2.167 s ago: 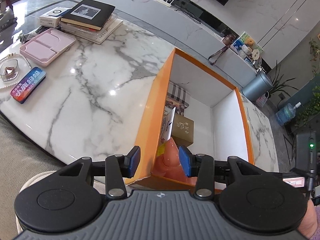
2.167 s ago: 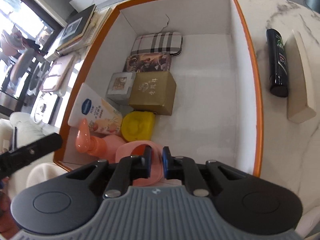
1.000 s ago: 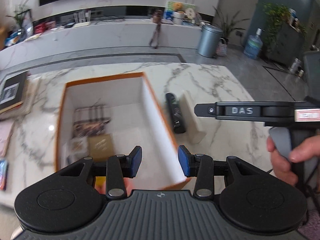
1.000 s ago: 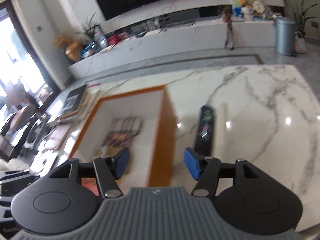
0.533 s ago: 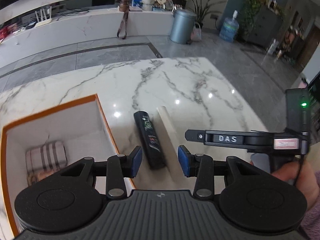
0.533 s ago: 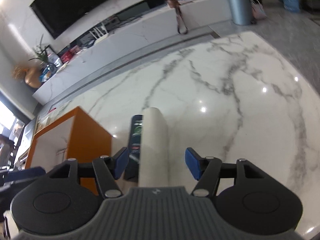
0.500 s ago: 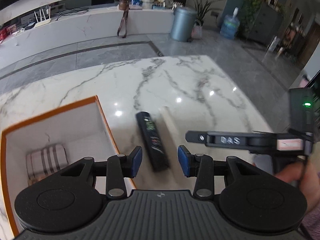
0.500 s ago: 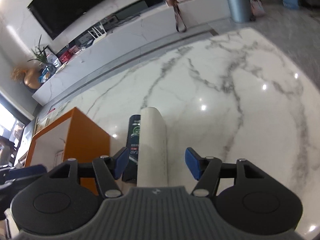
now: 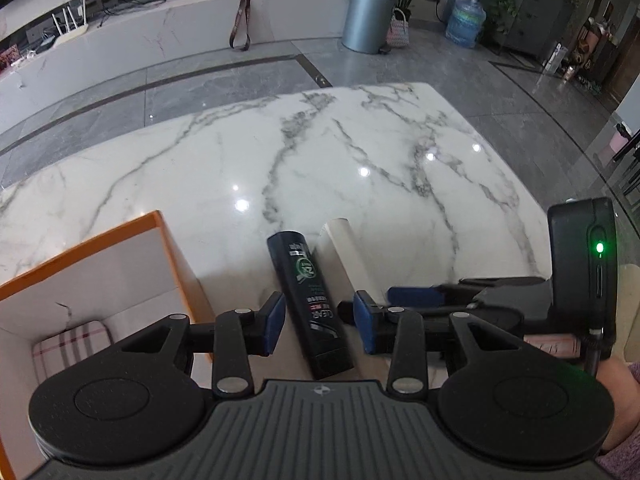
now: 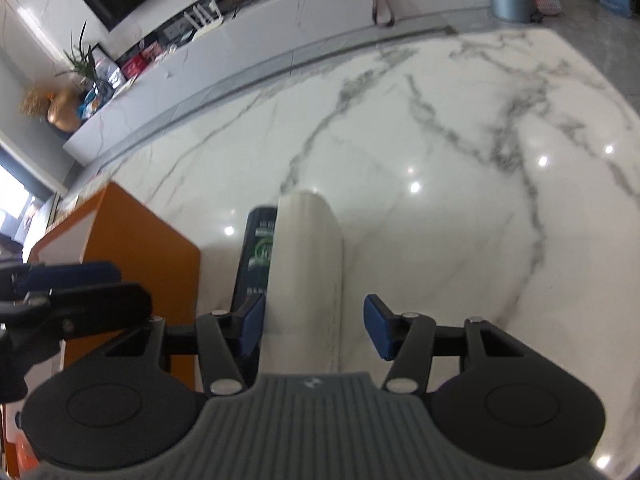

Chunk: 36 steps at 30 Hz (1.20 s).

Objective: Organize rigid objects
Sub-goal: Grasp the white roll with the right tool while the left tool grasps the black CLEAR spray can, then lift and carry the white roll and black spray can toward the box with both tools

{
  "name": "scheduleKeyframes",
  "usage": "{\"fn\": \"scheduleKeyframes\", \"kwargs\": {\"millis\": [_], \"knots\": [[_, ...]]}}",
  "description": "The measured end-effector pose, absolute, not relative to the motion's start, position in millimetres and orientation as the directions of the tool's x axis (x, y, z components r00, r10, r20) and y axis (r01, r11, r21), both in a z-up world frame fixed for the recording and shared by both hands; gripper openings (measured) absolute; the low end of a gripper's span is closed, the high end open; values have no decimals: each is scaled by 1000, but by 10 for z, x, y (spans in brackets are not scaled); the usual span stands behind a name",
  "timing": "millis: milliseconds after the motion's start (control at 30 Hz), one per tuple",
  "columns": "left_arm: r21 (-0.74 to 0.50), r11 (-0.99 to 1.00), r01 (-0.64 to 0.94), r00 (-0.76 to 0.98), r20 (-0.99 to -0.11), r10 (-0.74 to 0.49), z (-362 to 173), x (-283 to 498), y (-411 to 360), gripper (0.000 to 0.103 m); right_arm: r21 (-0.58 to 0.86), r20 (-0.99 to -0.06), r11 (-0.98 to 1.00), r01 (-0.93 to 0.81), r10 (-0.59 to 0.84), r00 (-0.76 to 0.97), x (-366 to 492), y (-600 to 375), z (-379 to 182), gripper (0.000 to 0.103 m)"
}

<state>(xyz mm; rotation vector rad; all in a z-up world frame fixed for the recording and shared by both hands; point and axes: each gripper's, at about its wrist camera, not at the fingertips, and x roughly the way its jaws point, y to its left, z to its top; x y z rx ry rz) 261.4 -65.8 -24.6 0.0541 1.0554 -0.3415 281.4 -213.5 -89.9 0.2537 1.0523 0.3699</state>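
Glossy grey tiled floor [image 9: 224, 92], white marble counter [image 9: 132, 44], grey bin [image 9: 370, 18].

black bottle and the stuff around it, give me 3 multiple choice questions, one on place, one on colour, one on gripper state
1. Where does the black bottle lie?
A. inside the box
B. on the marble table between the box and the white block
C. on the floor

2. What colour is the outside of the box?
A. orange
B. green
C. black

3. How do the left gripper jaws stand?
A. shut on the bottle
B. shut on nothing
C. open, either side of the bottle

Key: 1 B, it lies beside the white block; 2 A, orange wall; 3 C, gaps show at both pads.
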Motion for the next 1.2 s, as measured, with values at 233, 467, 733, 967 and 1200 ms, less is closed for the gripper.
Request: {"fn": "scheduleKeyframes", "kwargs": {"millis": [233,467,733,967,1200], "knots": [[-82,961,265,408,-893,-189,-372,2795,-896,37,377,-803,913,-154,405,437,2782,-2297,-890,29],[9,988,157,329,-943,-43,-738,3102,-1062,38,340,-813,937,-74,333,478,2795,-2663,-872,29],[79,990,117,244,-968,48,-1052,3211,-1115,44,381,-797,919,-102,382,467,2824,-2703,-887,29],[51,992,116,275,-961,18,-1150,3184,-1082,42,424,-791,900,-105,424,440,2851,-2759,-977,30],[8,992,124,285,-958,-28,-1098,3026,-1056,39,455,-769,885,-96,445,459,2912,-2815,-1019,37]]}}
